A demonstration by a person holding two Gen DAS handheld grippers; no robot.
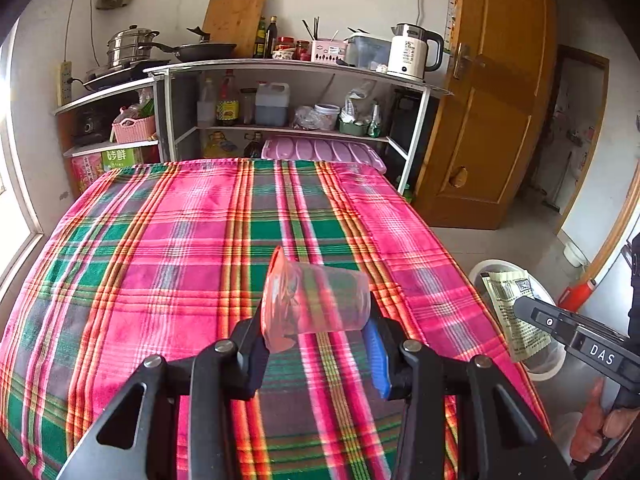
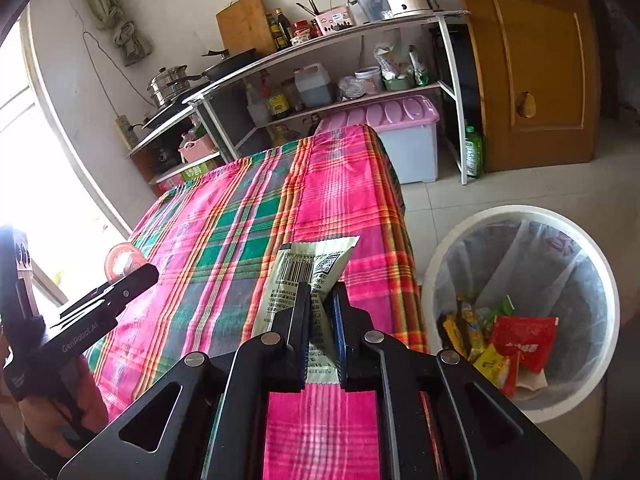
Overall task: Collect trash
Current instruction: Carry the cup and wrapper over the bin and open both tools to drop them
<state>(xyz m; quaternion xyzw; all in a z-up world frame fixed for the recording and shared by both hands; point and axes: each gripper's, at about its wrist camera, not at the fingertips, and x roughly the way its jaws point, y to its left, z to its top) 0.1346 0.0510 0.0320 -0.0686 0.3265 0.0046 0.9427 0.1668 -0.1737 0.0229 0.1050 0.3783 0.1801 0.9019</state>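
Note:
My left gripper (image 1: 316,340) is shut on a clear plastic cup (image 1: 320,300) with a torn red foil lid, held on its side above the plaid tablecloth (image 1: 160,240). My right gripper (image 2: 320,320) is shut on a pale green snack wrapper (image 2: 308,276) with a barcode and QR code, lifted over the table's right edge. In the left wrist view that wrapper (image 1: 512,312) hangs in front of the white trash bin (image 1: 492,266). In the right wrist view the left gripper (image 2: 120,280) and the cup (image 2: 122,260) show at far left. The bin (image 2: 436,264) stands on the floor at right.
The bin, lined with a clear bag, holds several red and yellow wrappers (image 2: 516,340). Behind the table a metal shelf rack (image 1: 304,66) carries pots, bottles and a kettle (image 1: 412,52). A lilac-lidded storage box (image 2: 404,140) and a wooden door (image 2: 532,60) stand at right.

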